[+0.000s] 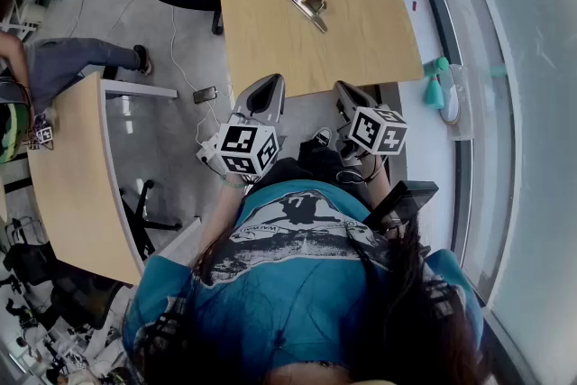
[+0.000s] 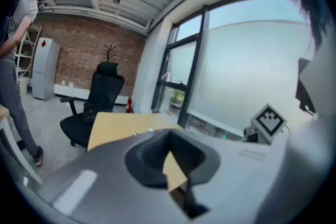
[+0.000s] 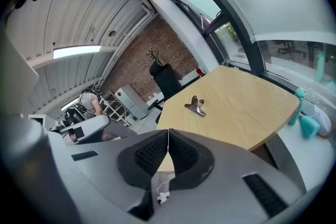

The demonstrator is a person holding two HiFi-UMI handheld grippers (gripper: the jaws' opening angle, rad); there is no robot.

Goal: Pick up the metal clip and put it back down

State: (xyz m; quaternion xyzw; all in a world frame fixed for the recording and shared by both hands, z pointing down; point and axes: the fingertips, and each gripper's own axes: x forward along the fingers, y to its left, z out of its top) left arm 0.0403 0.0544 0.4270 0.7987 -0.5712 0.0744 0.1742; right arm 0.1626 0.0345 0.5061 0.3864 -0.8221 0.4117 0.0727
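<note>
Silver metal clip (image 1: 308, 7): it lies on the light wooden bench (image 1: 270, 50), on the far half of the top, with one handle loop standing up. Nothing touches it. The right gripper view shows it (image 3: 197, 106) alone on bare wood (image 3: 247, 107), well beyond the jaws.

Task status: with the clip flat on the bench and both grippers well apart from it, judge that no pick-up is under way. The pictures do not show whether the clip has already been lifted and returned. If it has not, every step is left: reach, close on the clip, lift, lower, release.

Right gripper (image 1: 347, 90): you hold it close to your body, short of the near bench edge, tipped slightly down toward the top. Its jaws (image 3: 168, 136) are together. The ribbed black pads meet along a line and nothing sits between them.

Left gripper (image 1: 269, 86): you hold it beside the right one, also short of the bench edge. In its own view, which is blurred, the dark pads (image 2: 169, 139) appear to meet at the tips, with only a wedge of bench top showing beneath them. It holds nothing.

Before any approach, you will need to spread the jaws of the gripper you use.
</note>
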